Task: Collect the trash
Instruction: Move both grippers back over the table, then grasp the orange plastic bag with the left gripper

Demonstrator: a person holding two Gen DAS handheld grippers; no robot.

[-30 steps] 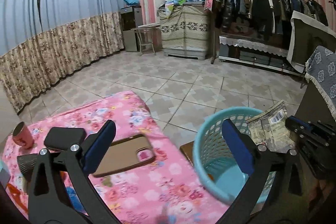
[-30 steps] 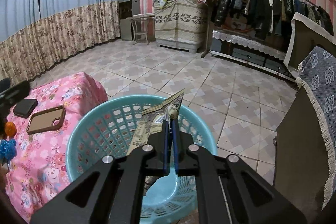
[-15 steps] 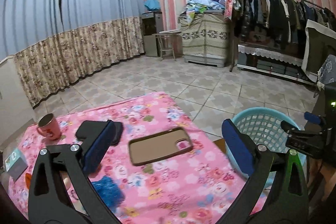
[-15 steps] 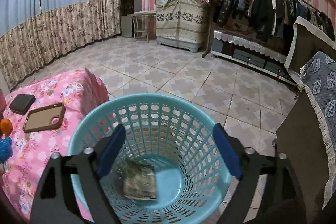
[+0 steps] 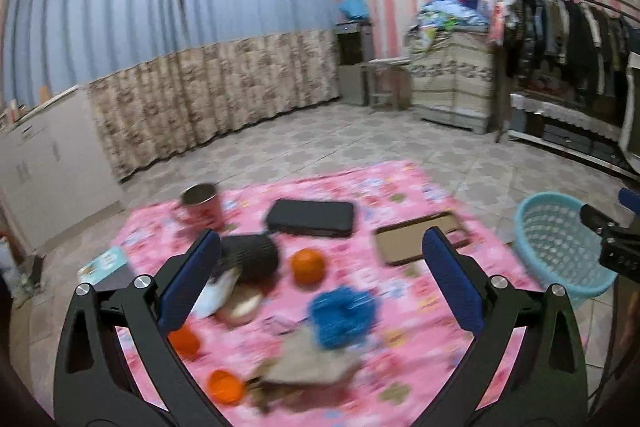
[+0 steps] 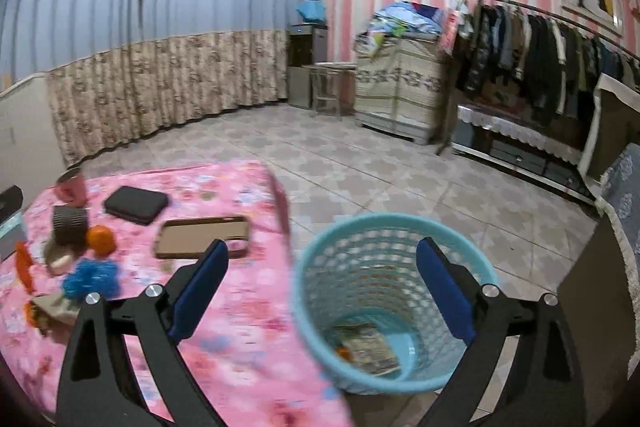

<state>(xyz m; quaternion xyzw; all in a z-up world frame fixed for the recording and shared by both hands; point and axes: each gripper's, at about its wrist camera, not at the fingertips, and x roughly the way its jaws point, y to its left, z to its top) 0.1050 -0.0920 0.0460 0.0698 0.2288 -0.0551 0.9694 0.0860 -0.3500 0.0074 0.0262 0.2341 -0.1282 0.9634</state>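
1. Turquoise plastic formed the laundry-style waste basket (image 6: 394, 291), which stood on the tiled floor directly ahead of and below the right gripper (image 6: 322, 283), touching the edge of the pink floral tablecloth (image 6: 248, 327).
2. The right gripper's blue-padded fingers (image 6: 444, 291) were spread wide and held nothing; the basket's rim showed between them.
3. A printed snack wrapper (image 6: 366, 347) lay flat on the basket floor, below the gripper's right finger; a small orange scrap lay just beside it.
4. The left gripper (image 5: 320, 283) was also spread wide and empty, raised over the tablecloth (image 5: 420, 339).
5. Between the left gripper's fingers lay an orange fruit (image 5: 307, 265), a blue fluffy item (image 5: 344, 315) and a crumpled beige wrapper (image 5: 316, 367); this view was motion-blurred.
6. A dark cylindrical object (image 5: 256, 259) lay just behind the left finger, with a white-and-tan piece of litter (image 5: 228, 301) touching it on the near side.
7. Two smaller orange items (image 5: 184, 341) lay near the left finger's base; their type could not be determined.
8. Ahead of the left gripper lay a black case (image 5: 311, 218), a brown phone case (image 5: 416, 235) behind the right finger, and a pink mug (image 5: 202, 207) to the front left.
9. From the left gripper, the basket (image 5: 560, 243) stood well to the right, off the table edge.
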